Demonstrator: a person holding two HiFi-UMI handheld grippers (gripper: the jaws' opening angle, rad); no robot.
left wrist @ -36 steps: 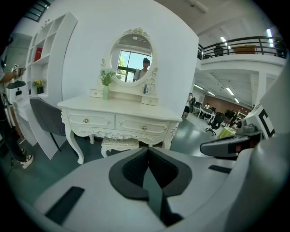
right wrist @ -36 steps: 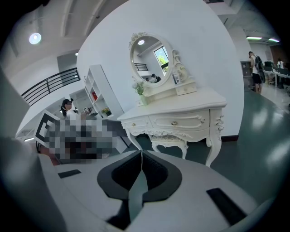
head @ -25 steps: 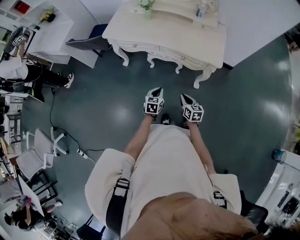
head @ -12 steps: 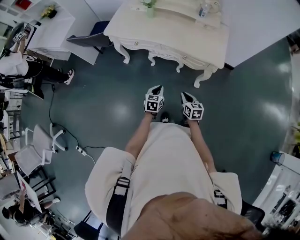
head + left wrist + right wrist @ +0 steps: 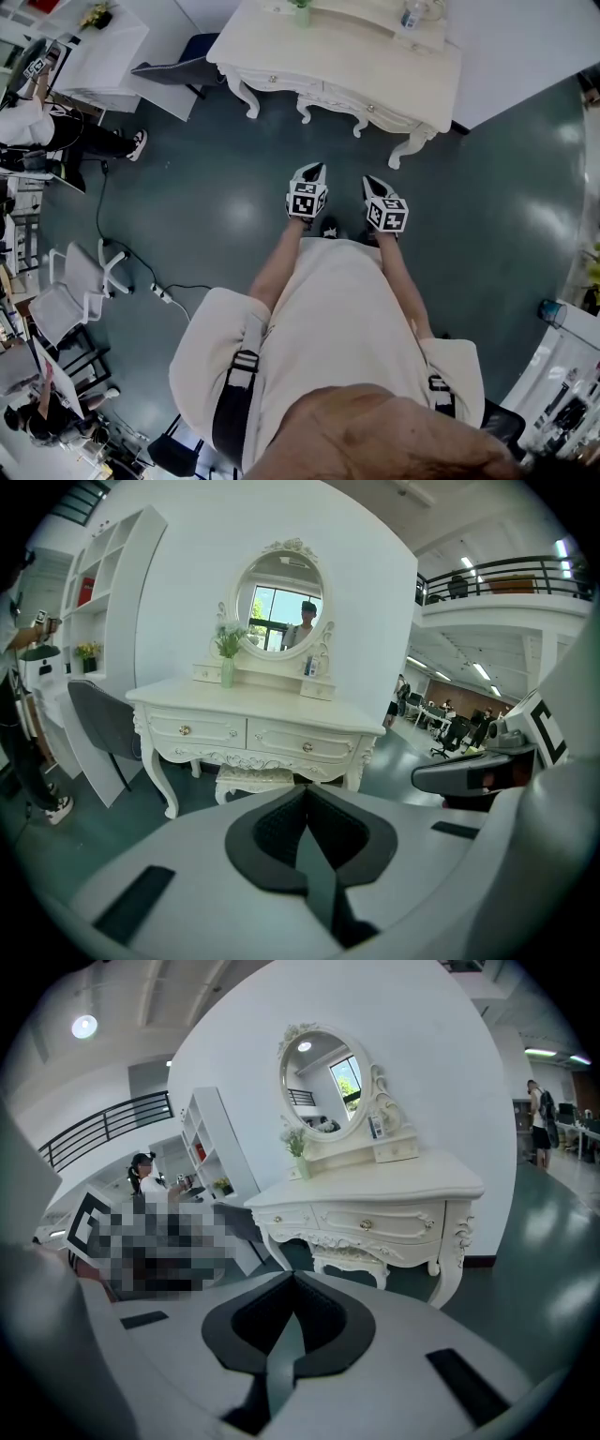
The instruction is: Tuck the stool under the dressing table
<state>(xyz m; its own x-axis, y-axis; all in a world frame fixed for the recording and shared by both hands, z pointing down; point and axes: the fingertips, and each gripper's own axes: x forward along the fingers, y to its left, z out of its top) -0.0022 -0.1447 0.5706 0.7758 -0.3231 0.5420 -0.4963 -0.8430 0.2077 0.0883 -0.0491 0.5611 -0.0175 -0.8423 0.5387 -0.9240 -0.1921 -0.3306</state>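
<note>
The cream dressing table [image 5: 328, 58] with its oval mirror [image 5: 278, 597] stands against the white wall ahead of me. The small cream stool [image 5: 255, 778] sits under the table between its legs, also seen in the right gripper view [image 5: 352, 1258]; from the head view the tabletop hides it. My left gripper [image 5: 315, 171] and right gripper [image 5: 368, 182] are held side by side above the dark floor, a short way back from the table. Both are shut with nothing between the jaws [image 5: 305, 794] [image 5: 292, 1279].
A grey chair [image 5: 173, 77] and a white desk with shelves [image 5: 98, 52] stand left of the table. A person [image 5: 42, 131] stands at the far left. A white chair [image 5: 70, 300] and a power strip with its cable [image 5: 161, 302] lie on the floor at left.
Both grippers sit slightly higher in the head view, about as much as the table does. They stay shut and side by side. The stool has not moved.
</note>
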